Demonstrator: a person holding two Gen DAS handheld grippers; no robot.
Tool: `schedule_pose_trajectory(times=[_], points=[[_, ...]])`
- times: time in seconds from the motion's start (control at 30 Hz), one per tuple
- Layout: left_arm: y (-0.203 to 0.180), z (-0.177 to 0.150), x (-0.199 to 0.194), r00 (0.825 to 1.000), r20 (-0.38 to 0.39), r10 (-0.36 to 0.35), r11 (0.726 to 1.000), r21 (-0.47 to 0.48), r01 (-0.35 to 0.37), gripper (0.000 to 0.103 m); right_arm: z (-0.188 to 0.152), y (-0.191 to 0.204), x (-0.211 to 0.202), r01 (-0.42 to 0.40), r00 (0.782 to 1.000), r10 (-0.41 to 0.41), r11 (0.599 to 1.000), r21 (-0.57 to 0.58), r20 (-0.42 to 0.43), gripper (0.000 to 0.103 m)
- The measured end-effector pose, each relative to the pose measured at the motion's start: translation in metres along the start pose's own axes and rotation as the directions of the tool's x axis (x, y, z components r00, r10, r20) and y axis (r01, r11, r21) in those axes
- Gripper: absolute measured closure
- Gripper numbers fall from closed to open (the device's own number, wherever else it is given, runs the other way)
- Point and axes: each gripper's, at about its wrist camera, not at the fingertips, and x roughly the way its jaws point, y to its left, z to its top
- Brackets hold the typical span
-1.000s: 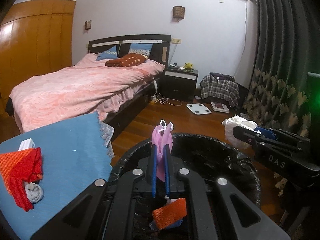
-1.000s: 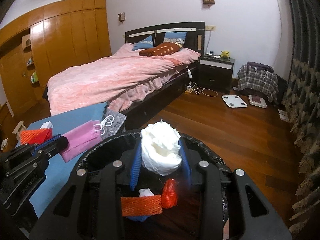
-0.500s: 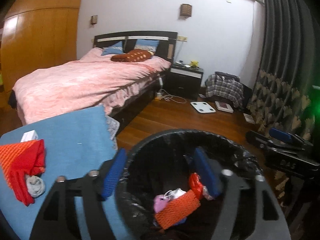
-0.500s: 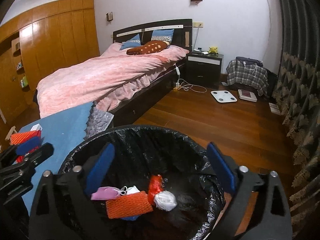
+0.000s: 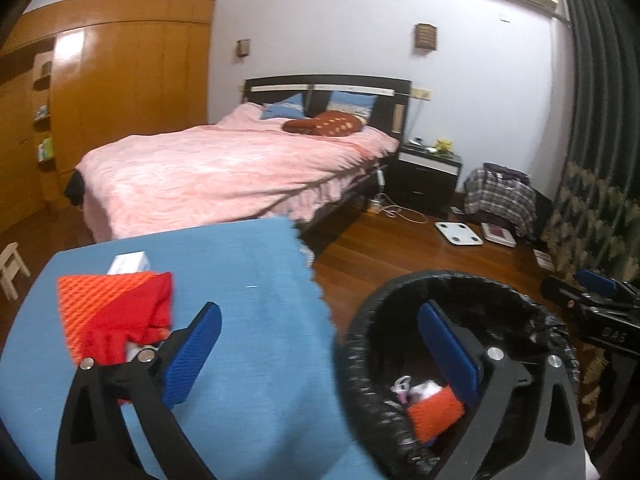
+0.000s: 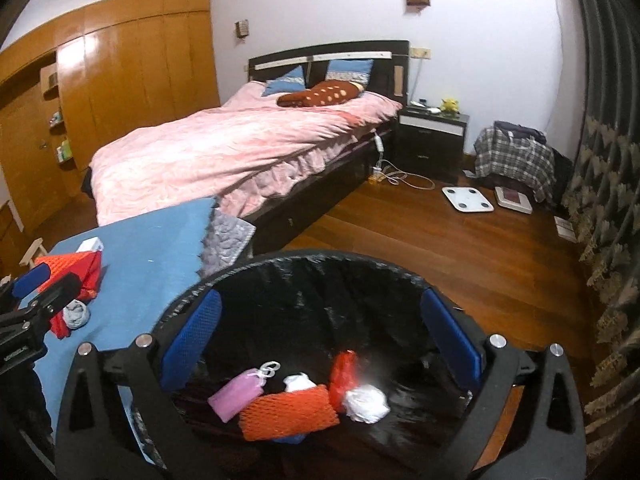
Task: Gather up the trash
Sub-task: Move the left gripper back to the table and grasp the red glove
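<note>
A black-lined trash bin (image 6: pixel 320 258) stands beside the blue-clothed table (image 6: pixel 152 256). Inside lie a pink pouch (image 6: pixel 236 394), an orange mesh piece (image 6: pixel 288 410), a red bag (image 6: pixel 344 372) and a white paper wad (image 6: pixel 366 398). My right gripper (image 6: pixel 322 300) hangs over the bin, jaws opening wide with nothing between them. My left gripper (image 5: pixel 318 312) straddles the bin rim (image 5: pixel 460 280) and the table edge, jaws also opening and empty. On the table sit a red and orange mesh pile (image 5: pixel 116 312), a small white box (image 5: pixel 128 262) and a grey sock (image 6: pixel 78 314).
A bed with a pink cover (image 6: pixel 240 140) lies behind the table. A dark nightstand (image 6: pixel 432 136), a white scale (image 6: pixel 468 199) and a plaid bag (image 6: pixel 516 156) are on the wooden floor at the back. Dark curtains (image 6: pixel 608 160) line the right side. A small wooden stool (image 5: pixel 12 264) stands far left.
Both grippers went from shut to wide open. The pink pouch and the white wad dropped into the bin. The left gripper swung left, toward the table.
</note>
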Motion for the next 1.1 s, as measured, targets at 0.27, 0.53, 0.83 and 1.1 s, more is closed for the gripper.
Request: schedule_pose_trajectory(times=[0.27,0.53,0.83,1.1], points=[[0.049,-0.007,-0.012,0.995,0.006,0.100,0.994,-0.043,-0.099,0.006,0.006,0.040,0.006,-0.064,0.998,0.065,0.997,-0.032,0.008,0.005],[0.092,-0.018,-0.019,0.983,-0.002,0.184,0.979,-0.084,-0.184,0.006,0.008,0.091,0.020,-0.144,0.990,0.143,0.986,-0.084,-0.009,0.005],[0.136,-0.023,-0.021,0.967,0.000,0.257,0.958,-0.131,-0.254,0.007,0.010,0.145,0.039,-0.225,0.974,0.224,0.964,-0.139,-0.024,0.005],[0.152,-0.024,0.012,0.968,-0.027,0.249,0.962,-0.107,-0.251,0.020,0.015,0.180,0.070,-0.250,0.968,0.245,0.954,-0.164,-0.055,0.005]])
